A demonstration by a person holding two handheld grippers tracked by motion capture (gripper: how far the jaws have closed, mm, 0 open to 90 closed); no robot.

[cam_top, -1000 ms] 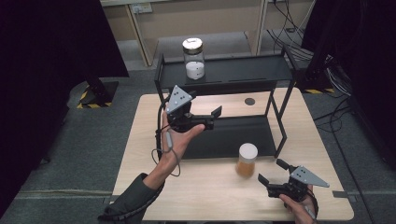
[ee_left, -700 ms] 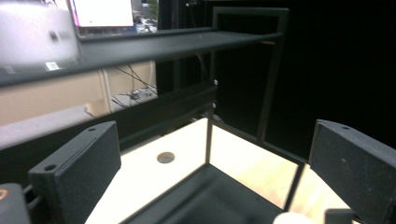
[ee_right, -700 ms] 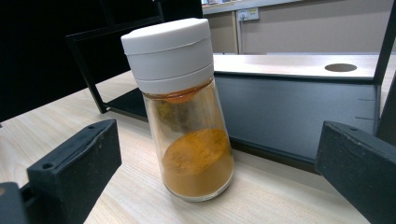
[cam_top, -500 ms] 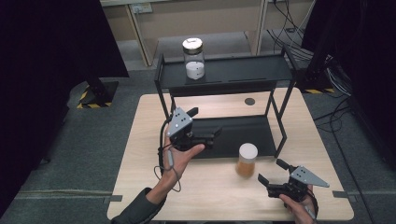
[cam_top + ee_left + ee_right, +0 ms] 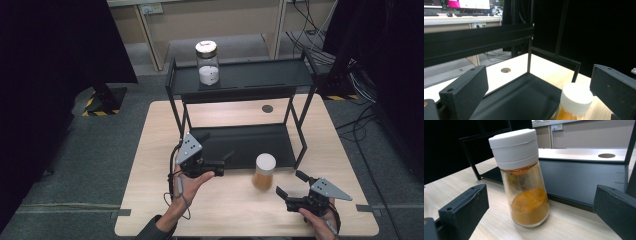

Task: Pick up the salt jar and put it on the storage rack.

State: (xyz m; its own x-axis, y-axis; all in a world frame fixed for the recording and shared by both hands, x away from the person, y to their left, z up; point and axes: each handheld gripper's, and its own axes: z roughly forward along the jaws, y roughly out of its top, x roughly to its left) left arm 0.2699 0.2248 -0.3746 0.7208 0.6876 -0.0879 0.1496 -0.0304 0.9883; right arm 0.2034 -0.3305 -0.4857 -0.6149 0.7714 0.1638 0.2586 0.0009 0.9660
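A spice jar (image 5: 264, 171) with a white screw cap and orange-brown powder stands upright on the light wooden table (image 5: 150, 150), just in front of the lower shelf of a black two-tier metal rack (image 5: 240, 80). From the high view the left gripper (image 5: 222, 162) sits in the person's left hand (image 5: 192, 182) at the front-left corner of the lower shelf, jaws pointing right toward the jar and standing apart with nothing between them. The right gripper (image 5: 290, 184) rests low near the table's front-right edge, held by the right hand (image 5: 317, 217), its jaws also spread and empty, aimed left at the jar and a little short of it. Only the high view takes in the top shelf, where a clear glass jar (image 5: 207, 64) with a pale lid and white contents stands near the left end, and the dark round hole (image 5: 267, 108) in the tabletop behind the rack. The right gripper view brings the spice jar (image 5: 524, 177) close: the powder fills roughly the lower third, more clings under the cap, and the jar stands between the two black jaws but farther off, touching neither. The left gripper view catches just the jar's white cap (image 5: 576, 98) at the bottom edge beside the shelf's dark tray (image 5: 524, 95), with desks and monitors beyond.
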